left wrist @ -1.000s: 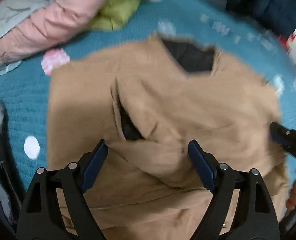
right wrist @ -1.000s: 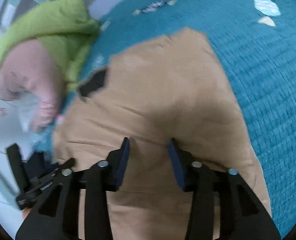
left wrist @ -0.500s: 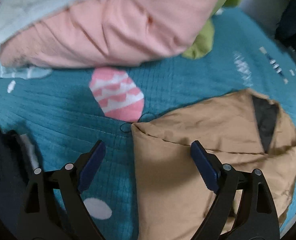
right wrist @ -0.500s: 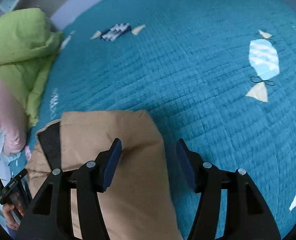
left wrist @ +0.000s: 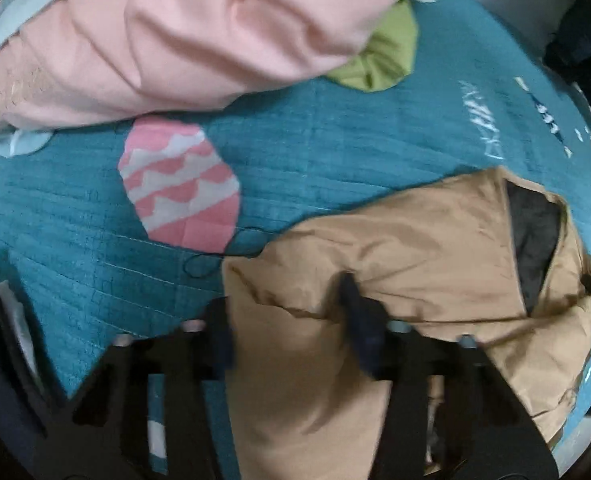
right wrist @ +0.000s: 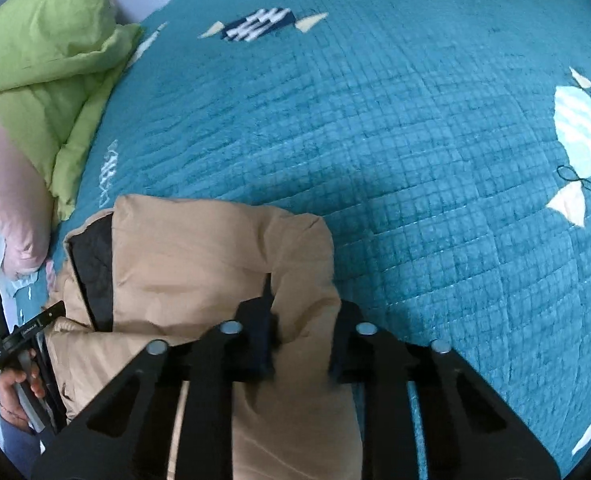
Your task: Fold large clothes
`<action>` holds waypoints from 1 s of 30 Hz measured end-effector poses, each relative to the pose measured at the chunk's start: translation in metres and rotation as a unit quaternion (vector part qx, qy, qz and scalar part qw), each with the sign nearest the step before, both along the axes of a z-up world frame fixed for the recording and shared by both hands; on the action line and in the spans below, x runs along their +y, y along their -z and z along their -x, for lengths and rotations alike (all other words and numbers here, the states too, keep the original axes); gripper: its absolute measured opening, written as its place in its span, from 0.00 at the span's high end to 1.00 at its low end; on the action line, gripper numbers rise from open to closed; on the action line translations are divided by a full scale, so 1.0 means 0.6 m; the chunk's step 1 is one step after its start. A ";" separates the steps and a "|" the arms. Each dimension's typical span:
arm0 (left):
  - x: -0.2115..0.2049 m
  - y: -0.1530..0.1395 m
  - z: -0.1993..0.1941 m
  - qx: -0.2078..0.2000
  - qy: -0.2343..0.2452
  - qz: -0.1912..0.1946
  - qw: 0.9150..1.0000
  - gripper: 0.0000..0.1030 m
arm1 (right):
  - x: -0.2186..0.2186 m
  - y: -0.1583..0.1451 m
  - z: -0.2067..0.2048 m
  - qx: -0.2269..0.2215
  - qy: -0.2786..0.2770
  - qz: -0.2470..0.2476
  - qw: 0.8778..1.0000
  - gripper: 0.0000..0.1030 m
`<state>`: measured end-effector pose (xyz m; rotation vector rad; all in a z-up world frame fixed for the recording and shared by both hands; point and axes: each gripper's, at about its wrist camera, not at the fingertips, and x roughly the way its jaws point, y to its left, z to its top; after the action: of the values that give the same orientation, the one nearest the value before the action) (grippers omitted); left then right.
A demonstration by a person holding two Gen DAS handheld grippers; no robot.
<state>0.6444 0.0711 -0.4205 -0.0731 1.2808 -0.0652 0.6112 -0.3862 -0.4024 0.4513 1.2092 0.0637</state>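
Observation:
A tan padded coat (left wrist: 395,264) with a dark lining (left wrist: 531,232) lies folded on a teal quilt (left wrist: 303,152). It also shows in the right wrist view (right wrist: 199,264), with its lining (right wrist: 93,264) at the left. My left gripper (left wrist: 287,320) straddles the coat's left edge; its blurred jaws are narrowing around the cloth. My right gripper (right wrist: 301,336) has its jaws close together around the coat's right edge, pinching a fold of it.
A pink duvet (left wrist: 199,32) and a green one (left wrist: 379,56) are heaped at the quilt's far side; both show in the right wrist view, green (right wrist: 47,52) and pink (right wrist: 7,192). The quilt (right wrist: 415,140) stretches far to the right.
Both grippers moved out to the coat's side edges and lowered onto them. Their jaws have narrowed from wide open, onto the cloth.

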 end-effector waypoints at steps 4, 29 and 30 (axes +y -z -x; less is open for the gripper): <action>0.005 -0.048 0.039 -0.044 0.009 0.031 0.998 0.77 | 0.006 -0.055 0.035 -0.060 -0.011 -0.005 0.998 0.87; 0.075 -0.244 0.625 -0.155 0.031 0.136 0.978 0.78 | -0.004 -0.233 0.562 -0.114 -0.068 -0.023 0.991 0.88; 0.077 -0.232 0.650 -0.146 0.030 0.134 0.980 0.78 | -0.005 -0.212 0.588 -0.094 -0.065 -0.025 0.993 0.88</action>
<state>0.2545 0.1172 -0.2814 -0.2477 0.9734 -0.2909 0.2584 -0.3891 -0.2752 0.4007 1.0521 0.2433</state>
